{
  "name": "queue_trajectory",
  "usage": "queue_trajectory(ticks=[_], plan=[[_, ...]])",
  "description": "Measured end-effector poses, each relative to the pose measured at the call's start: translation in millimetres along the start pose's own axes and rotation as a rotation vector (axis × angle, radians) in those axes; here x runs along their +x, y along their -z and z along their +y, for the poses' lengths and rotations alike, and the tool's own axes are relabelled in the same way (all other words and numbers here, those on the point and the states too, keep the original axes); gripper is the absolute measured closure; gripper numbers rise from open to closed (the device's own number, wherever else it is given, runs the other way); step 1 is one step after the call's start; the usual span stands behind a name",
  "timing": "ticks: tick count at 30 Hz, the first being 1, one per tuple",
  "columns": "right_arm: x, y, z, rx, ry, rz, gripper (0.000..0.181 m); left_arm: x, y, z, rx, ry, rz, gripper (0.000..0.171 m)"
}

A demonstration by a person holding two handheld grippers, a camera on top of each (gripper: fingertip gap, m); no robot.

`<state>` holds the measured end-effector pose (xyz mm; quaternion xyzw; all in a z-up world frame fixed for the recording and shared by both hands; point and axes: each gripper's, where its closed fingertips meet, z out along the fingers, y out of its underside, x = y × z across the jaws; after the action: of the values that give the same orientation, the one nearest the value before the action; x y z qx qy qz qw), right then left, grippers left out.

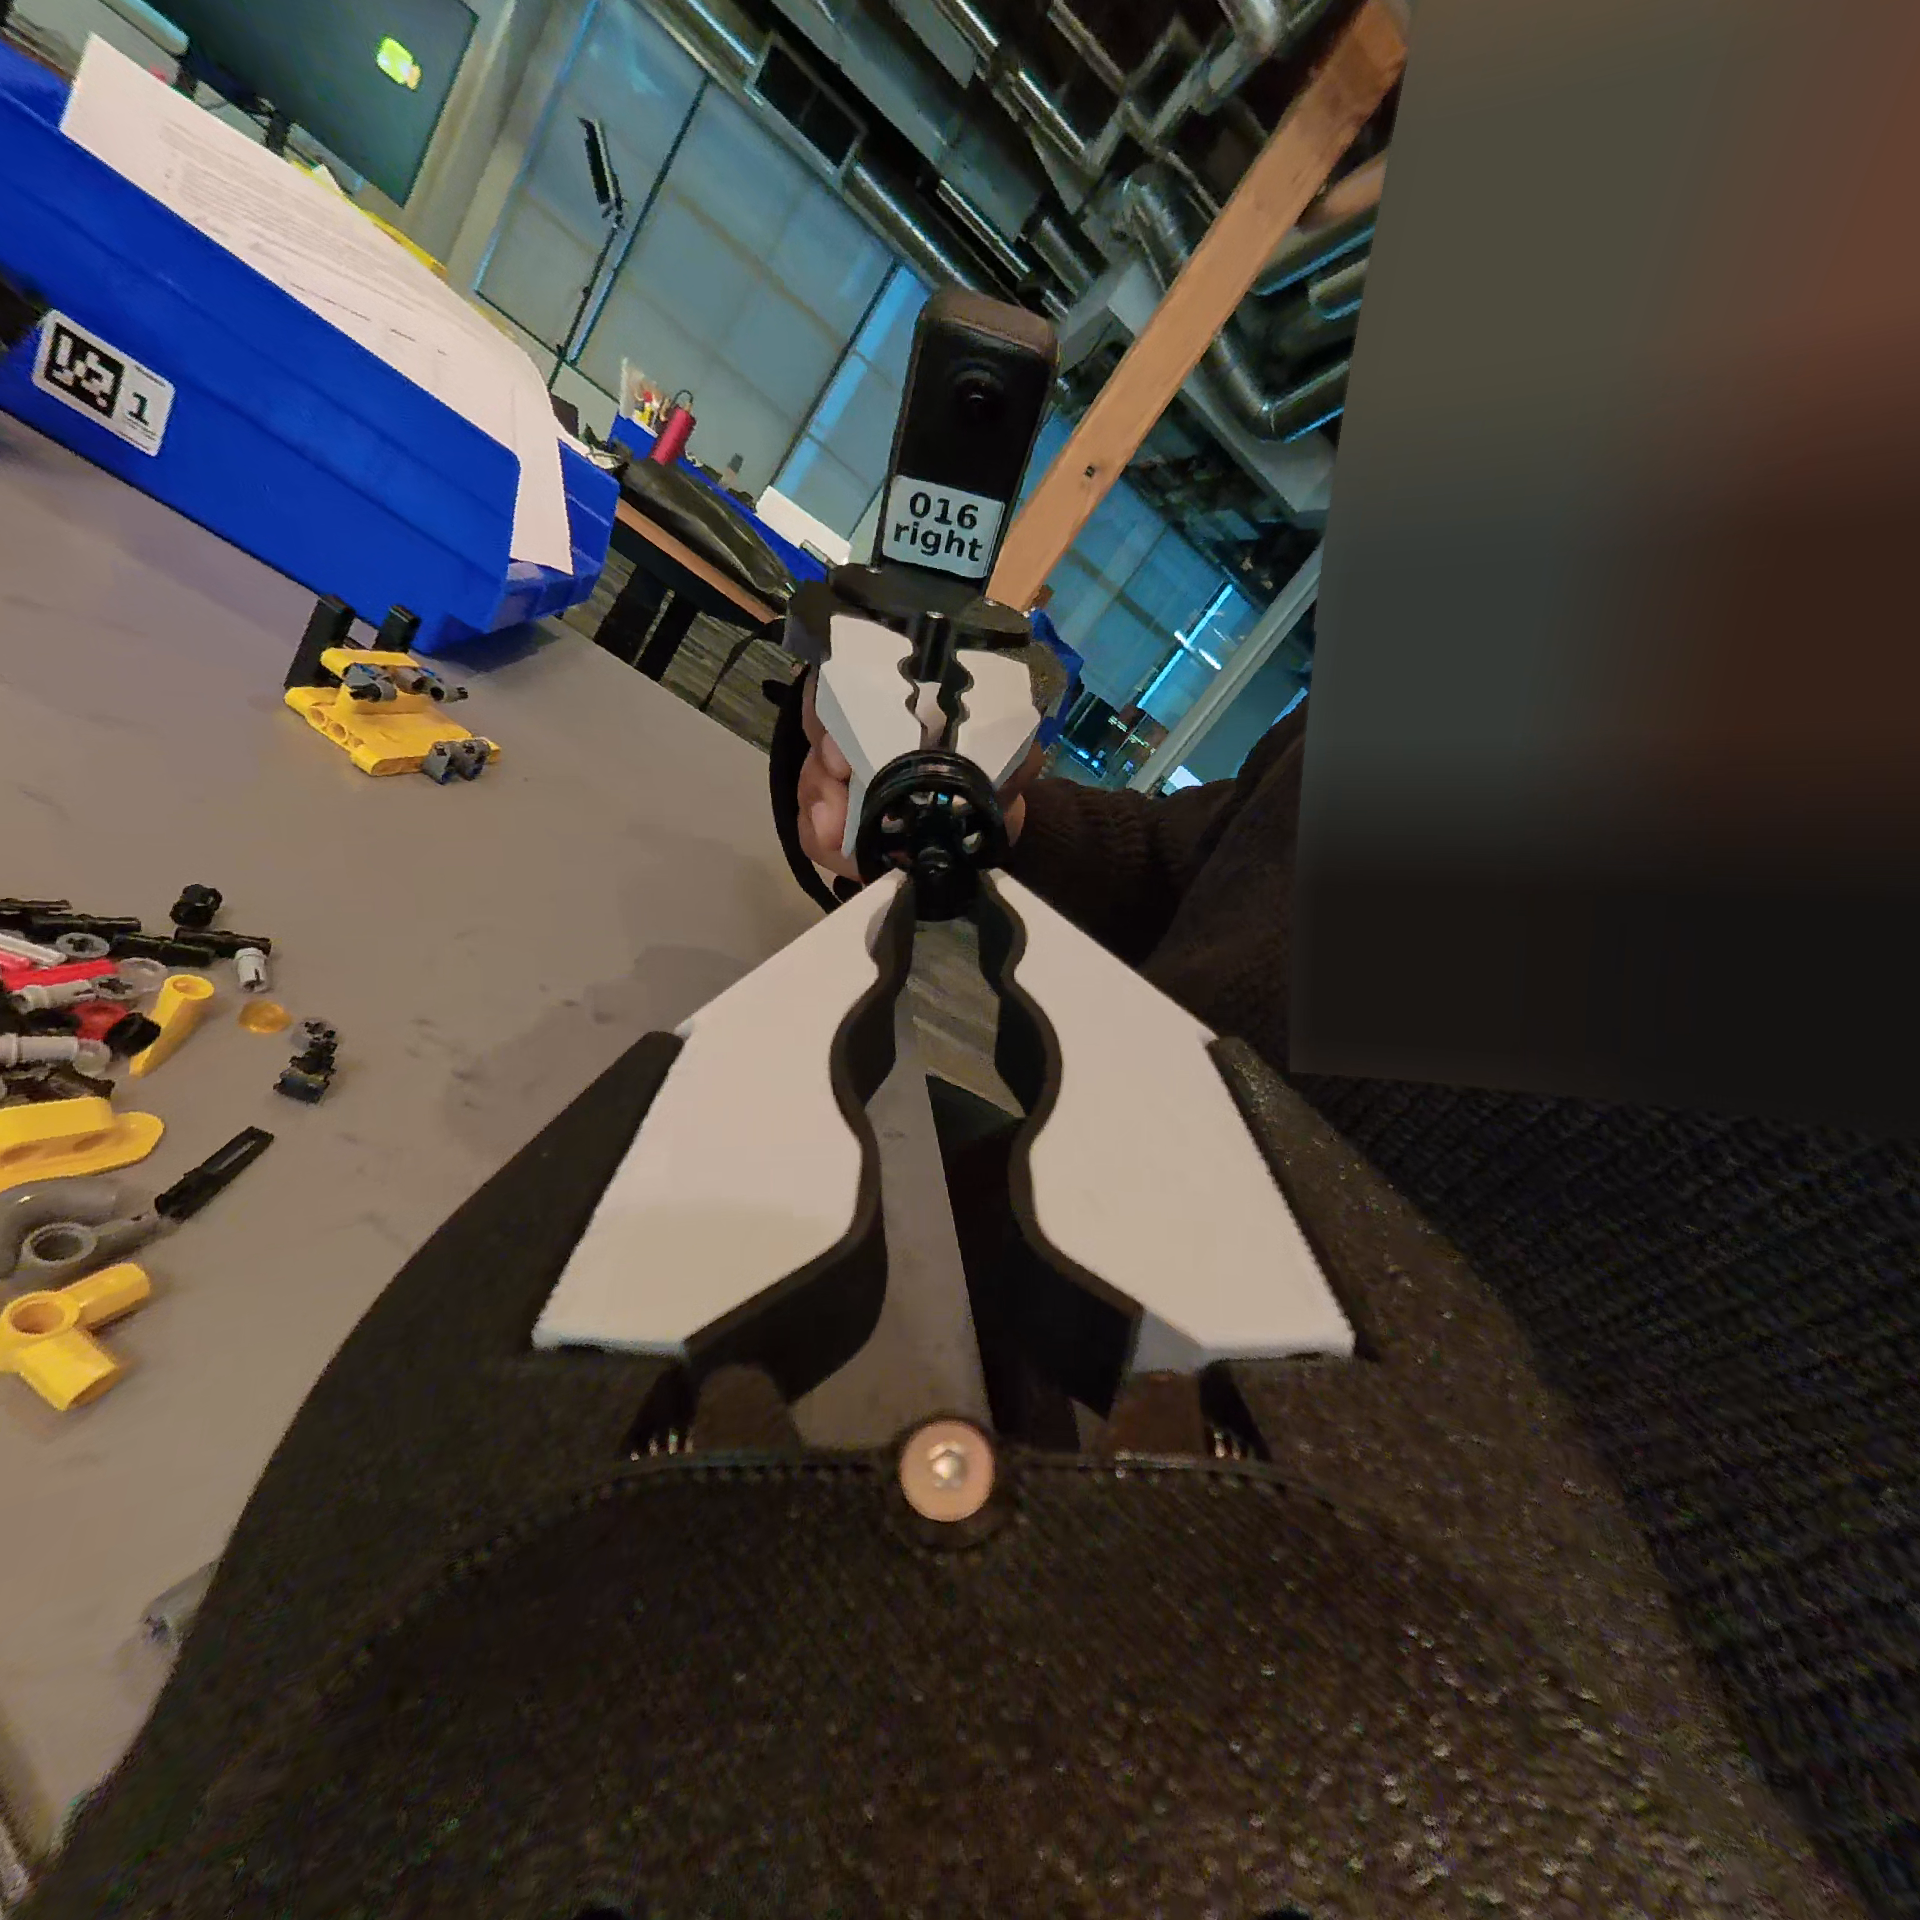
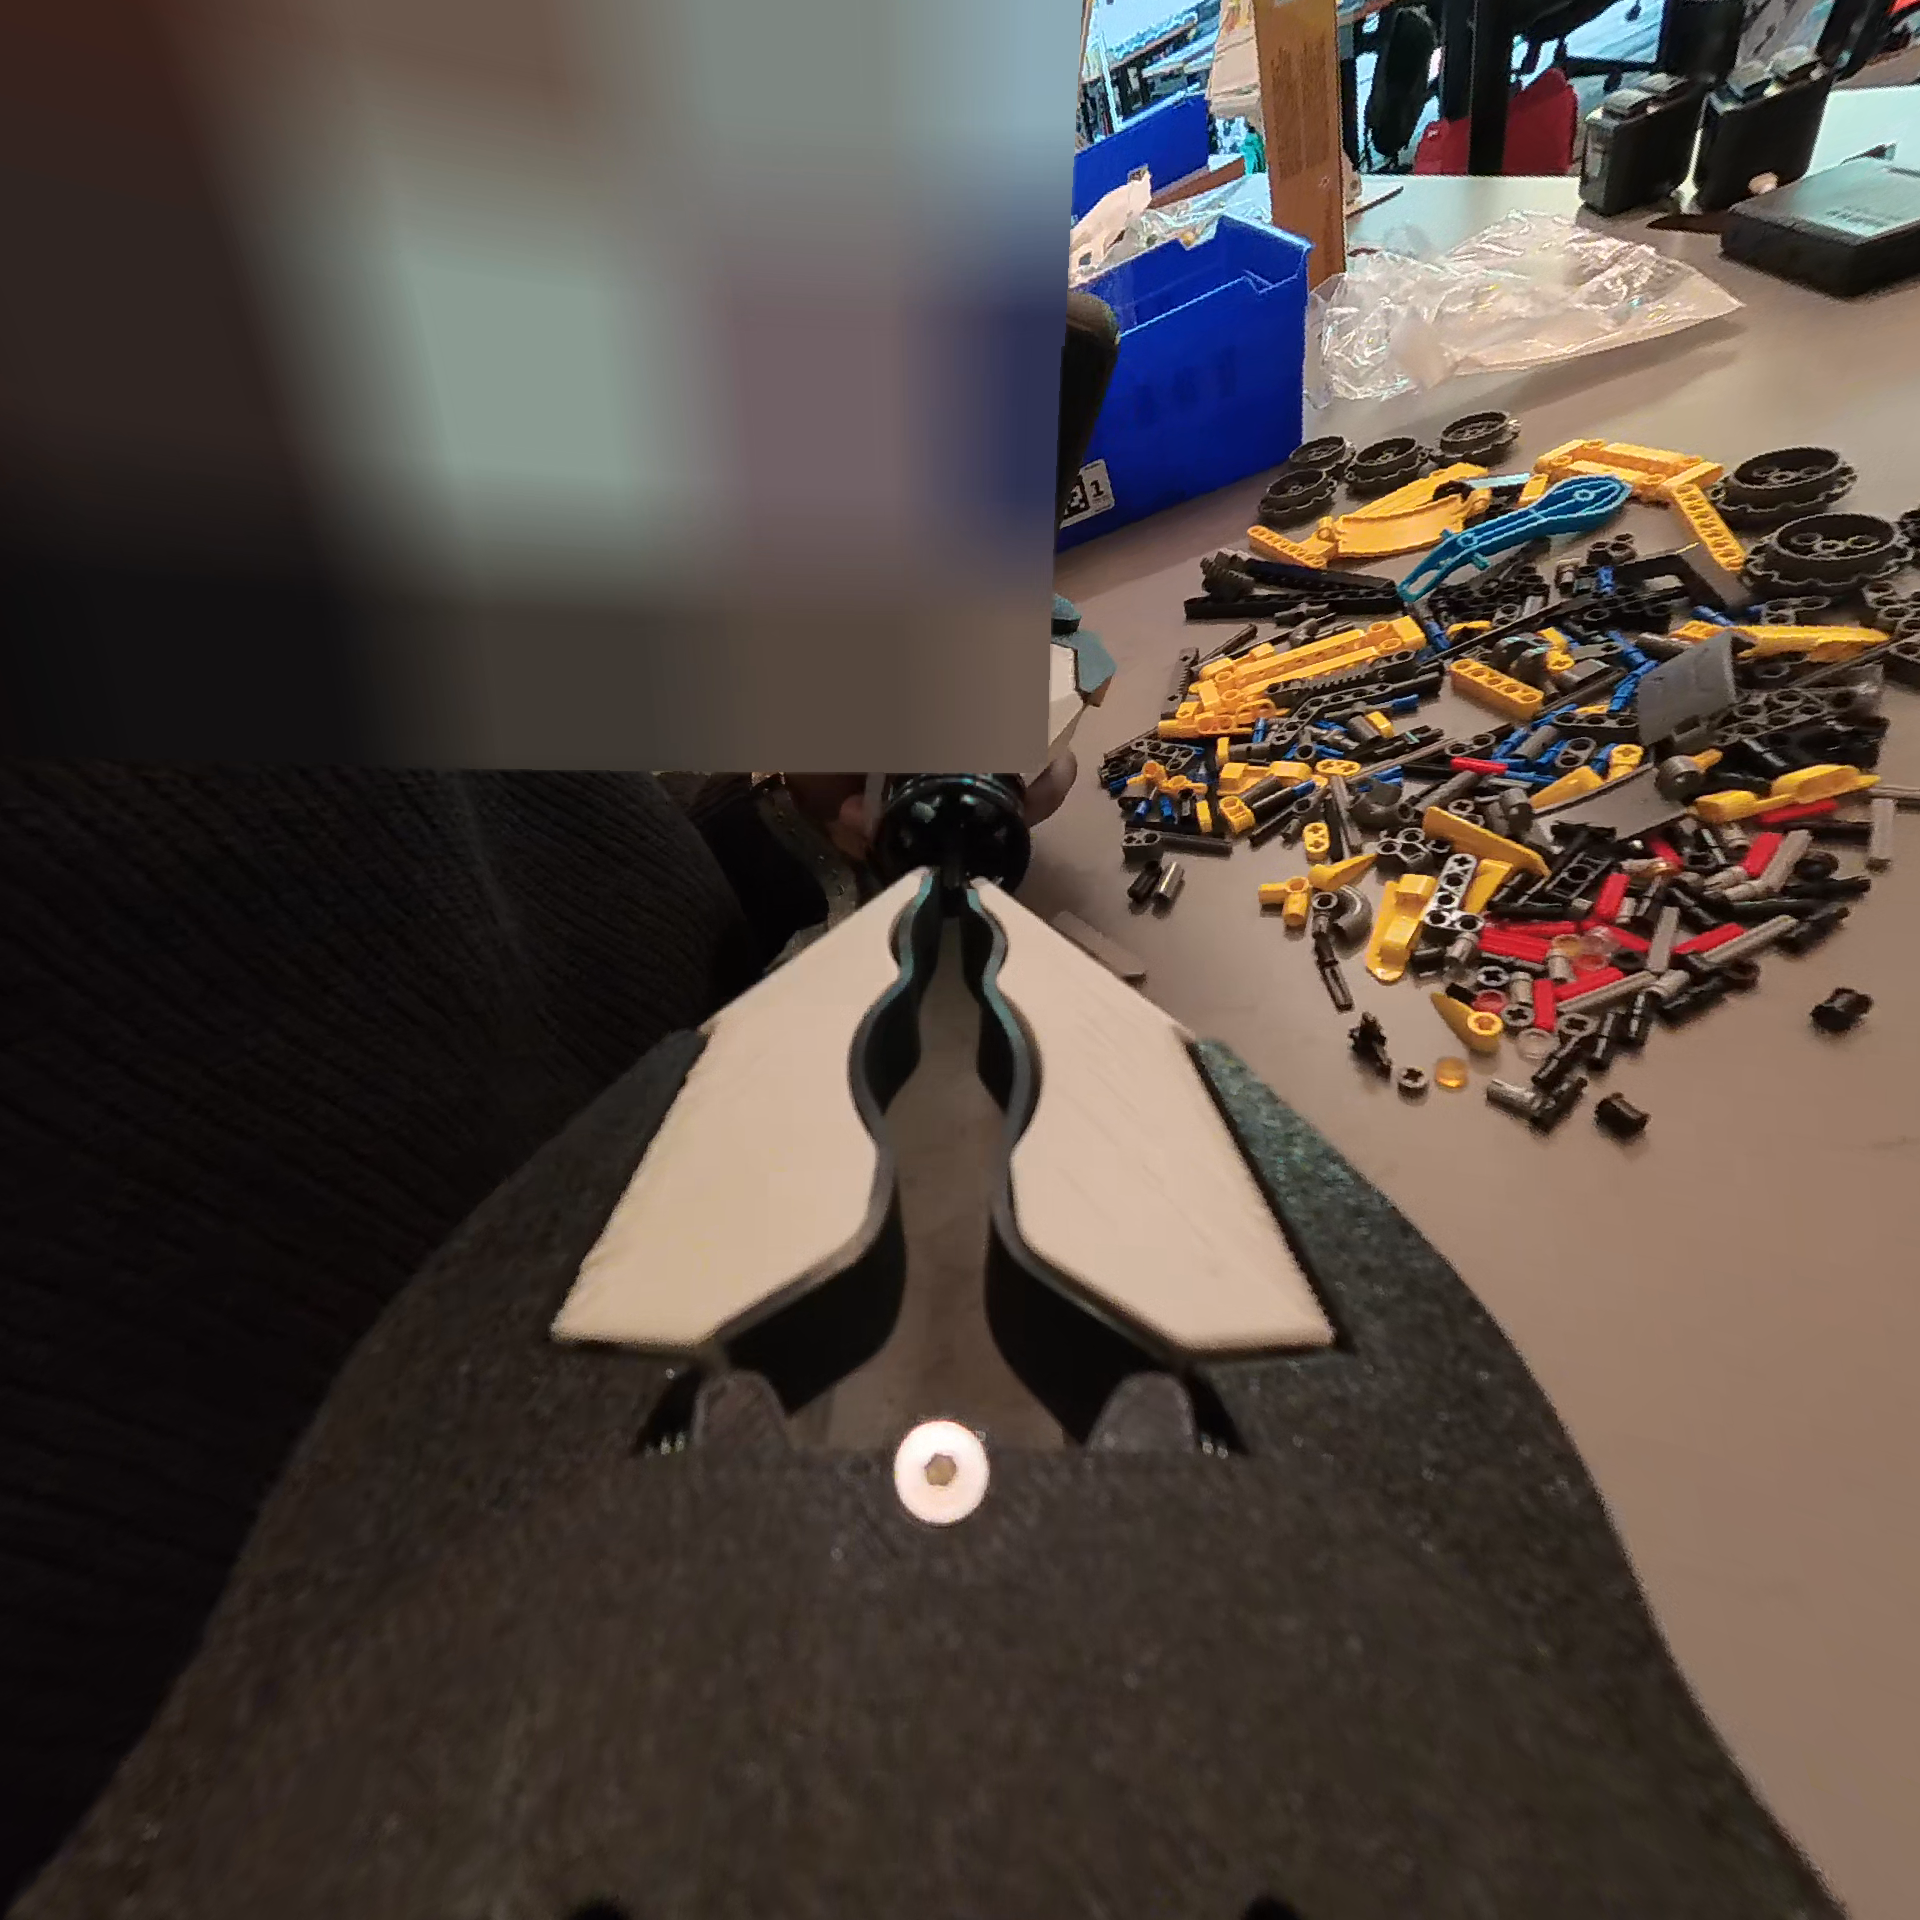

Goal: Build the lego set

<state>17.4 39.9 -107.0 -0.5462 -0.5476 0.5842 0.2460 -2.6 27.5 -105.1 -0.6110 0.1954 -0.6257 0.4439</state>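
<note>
My two grippers face each other tip to tip above the grey table (image 1: 499,935). Between them is a small black spoked wheel (image 1: 902,823) on a thin black axle. My left gripper (image 1: 940,883) is shut on the near end of the axle, just in front of the wheel. My right gripper (image 1: 935,769) comes in from the far side, with a hand behind it. In the right wrist view, the right gripper (image 2: 951,883) is shut on the thin black axle, with the wheel (image 2: 914,831) just beyond its tips. The left gripper behind it is hidden by a blurred patch.
A yellow part-built assembly (image 1: 384,712) stands by a blue bin (image 1: 312,447) with paper sheets on top. Loose yellow, black and red pieces (image 1: 104,1039) lie to the left. The right wrist view shows the large pile of pieces (image 2: 1507,779), another blue bin (image 2: 1195,343) and clear plastic bags (image 2: 1507,291). Only a small space, under 4 cm, lies between the two pairs of fingers. From either gripper's tips it is about 25 cm to the yellow part-built assembly (image 1: 384,712).
</note>
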Motion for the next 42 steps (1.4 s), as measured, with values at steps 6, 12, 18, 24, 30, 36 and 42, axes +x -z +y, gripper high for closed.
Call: queue_trajectory(ticks=[6, 12, 18, 24, 30, 36, 42], plan=[[0, -1, 5, -0.005, 0.007, -0.008, 0.179, -4, -3, 4, -0.018, -0.015, -0.034, 0.17], [-1, -1, 8, 0.006, -0.011, -0.022, 0.179, -4, -3, 8, -0.027, -0.012, -0.043, 0.169], [-3, -4, 14, 0.005, -0.029, -0.039, 0.179, -4, -2, 11, -0.027, 0.011, -0.044, 0.17], [-7, -3, 21, 0.02, -0.049, -0.054, 0.18, -2, -4, 19, -0.066, 0.04, -0.04, 0.17], [-6, -6, 30, 0.03, -0.075, -0.066, 0.18, -6, -9, 28, -0.116, 0.065, -0.068, 0.17], [-1, -2, 29, 0.067, -0.078, -0.065, 0.179, -9, -13, 26, -0.108, 0.065, -0.082, 0.168], [1, 4, 24, 0.113, -0.065, -0.058, 0.179, -10, -15, 22, -0.08, 0.063, -0.08, 0.163]])
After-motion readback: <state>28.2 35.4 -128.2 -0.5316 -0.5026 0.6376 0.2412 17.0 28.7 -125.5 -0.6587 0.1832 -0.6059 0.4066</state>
